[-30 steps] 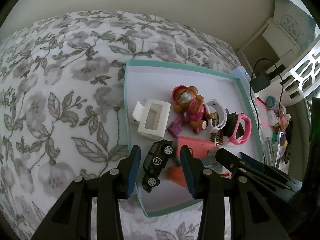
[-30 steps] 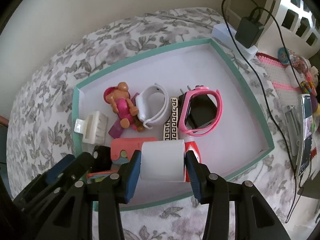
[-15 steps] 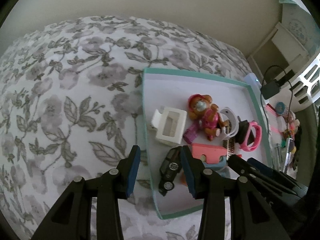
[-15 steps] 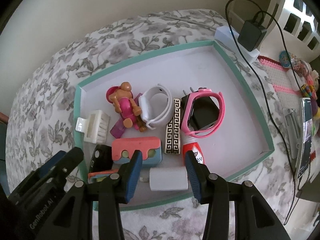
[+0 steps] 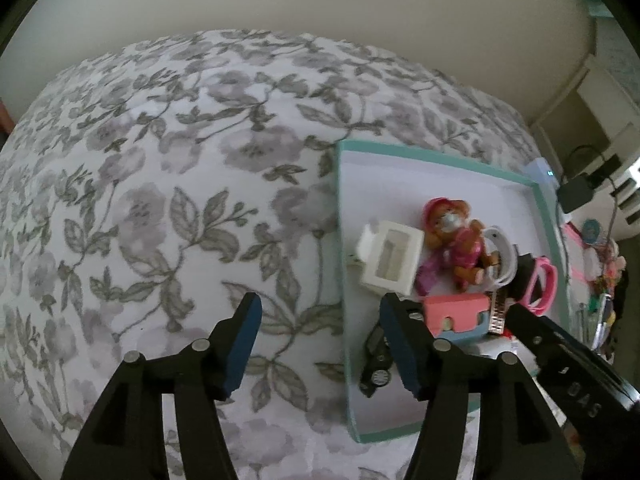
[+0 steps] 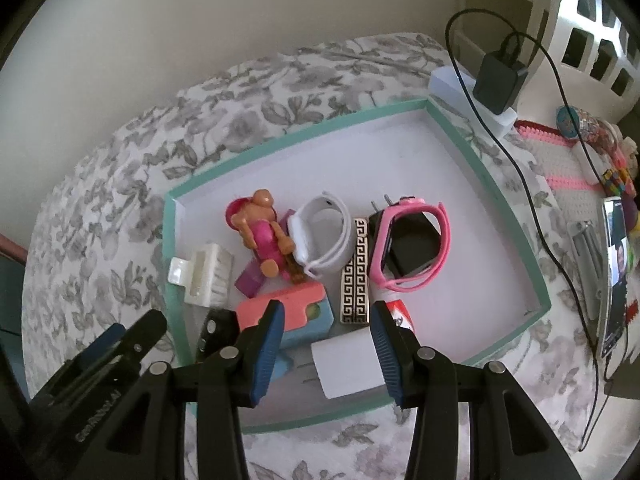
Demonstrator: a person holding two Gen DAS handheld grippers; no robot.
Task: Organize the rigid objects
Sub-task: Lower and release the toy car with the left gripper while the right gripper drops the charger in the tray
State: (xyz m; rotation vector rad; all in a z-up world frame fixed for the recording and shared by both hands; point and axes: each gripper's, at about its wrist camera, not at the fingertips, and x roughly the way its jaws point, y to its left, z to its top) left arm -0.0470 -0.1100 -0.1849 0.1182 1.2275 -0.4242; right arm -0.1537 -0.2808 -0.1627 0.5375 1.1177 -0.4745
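Right wrist view: our right gripper (image 6: pixel 326 344) stands apart over the released charger (image 6: pixel 347 362); our left gripper (image 5: pixel 320 340), jaws just opened, empty. We lift clear without nudging the tray (image 6: pixel 500 184).

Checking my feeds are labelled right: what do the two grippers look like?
Both match: the left gripper and right gripper have black angular frames with silver rivets and ribbed blue pads on the fingers. White lettering marks the neighbouring gripper's side in each view.

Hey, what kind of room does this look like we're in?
Probably a bedroom or a child's room: the tray of toys sits on a floral bedspread against a plain wall, with a phone charger plugged in and small trinkets beside it.
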